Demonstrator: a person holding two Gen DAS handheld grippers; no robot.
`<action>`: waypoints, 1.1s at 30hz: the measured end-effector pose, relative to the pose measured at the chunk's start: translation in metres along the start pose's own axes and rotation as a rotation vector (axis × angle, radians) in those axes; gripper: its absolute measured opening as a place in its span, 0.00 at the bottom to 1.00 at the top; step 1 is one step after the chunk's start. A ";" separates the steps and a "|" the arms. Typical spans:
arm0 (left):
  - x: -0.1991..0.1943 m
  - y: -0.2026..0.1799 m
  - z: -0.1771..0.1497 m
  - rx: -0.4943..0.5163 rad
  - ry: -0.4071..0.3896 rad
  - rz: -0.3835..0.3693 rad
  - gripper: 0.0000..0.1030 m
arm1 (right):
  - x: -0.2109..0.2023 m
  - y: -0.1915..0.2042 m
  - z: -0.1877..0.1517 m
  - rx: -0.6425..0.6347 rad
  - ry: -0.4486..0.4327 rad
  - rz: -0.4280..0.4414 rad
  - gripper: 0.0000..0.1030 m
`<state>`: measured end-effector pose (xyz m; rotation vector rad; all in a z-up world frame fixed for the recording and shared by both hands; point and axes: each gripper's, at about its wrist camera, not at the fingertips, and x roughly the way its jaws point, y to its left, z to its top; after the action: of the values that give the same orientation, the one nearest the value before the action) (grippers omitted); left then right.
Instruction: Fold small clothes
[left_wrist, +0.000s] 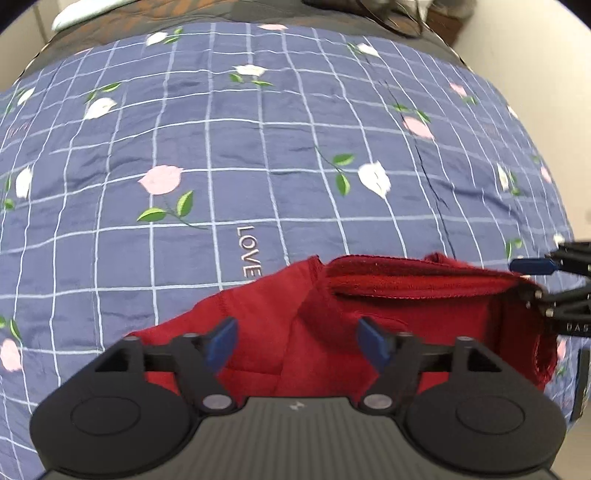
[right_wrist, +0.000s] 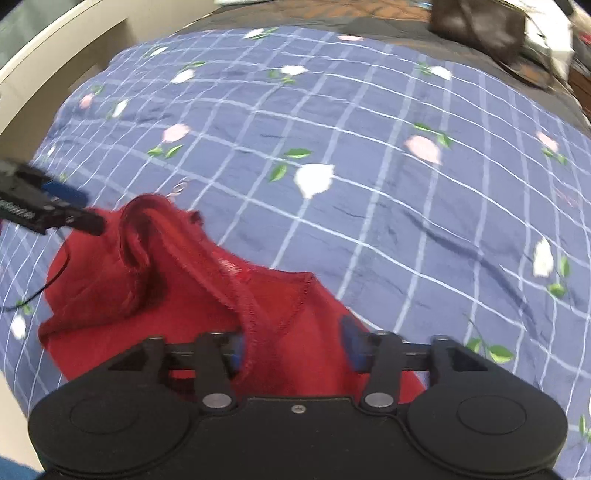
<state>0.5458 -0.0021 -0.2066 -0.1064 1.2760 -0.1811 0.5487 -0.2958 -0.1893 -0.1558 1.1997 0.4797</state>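
A small red garment (left_wrist: 332, 332) lies crumpled on the blue checked bedspread (left_wrist: 258, 147), with a folded band raised along its far edge. My left gripper (left_wrist: 297, 343) is open just above the cloth, with red fabric showing between its blue pads. At the right edge of the left wrist view, my right gripper (left_wrist: 528, 282) sits at the garment's end. In the right wrist view, the red garment (right_wrist: 166, 288) runs from the lower centre to the left. My right gripper (right_wrist: 294, 347) is open, with a stitched seam lying between its fingers. My left gripper (right_wrist: 79, 210) touches the garment's far left end.
The bedspread (right_wrist: 406, 184) has a flower print and stretches far beyond the garment. A dark bag (right_wrist: 476, 22) and clutter lie at the far right of the bed. A pale bed frame (right_wrist: 55, 48) runs along the left. A thin black cable (right_wrist: 55, 273) trails near the left gripper.
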 end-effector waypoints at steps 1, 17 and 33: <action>-0.002 0.003 -0.001 -0.017 -0.011 0.005 0.83 | -0.002 -0.005 -0.002 0.025 -0.009 -0.005 0.69; 0.016 -0.035 -0.091 0.116 0.020 0.087 0.91 | -0.033 -0.008 -0.087 0.252 -0.111 -0.065 0.94; 0.021 -0.037 -0.094 0.138 -0.007 0.231 0.07 | -0.002 0.039 -0.108 0.005 0.010 -0.086 0.05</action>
<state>0.4586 -0.0411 -0.2472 0.1579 1.2544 -0.0694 0.4387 -0.3013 -0.2224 -0.2046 1.1991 0.4011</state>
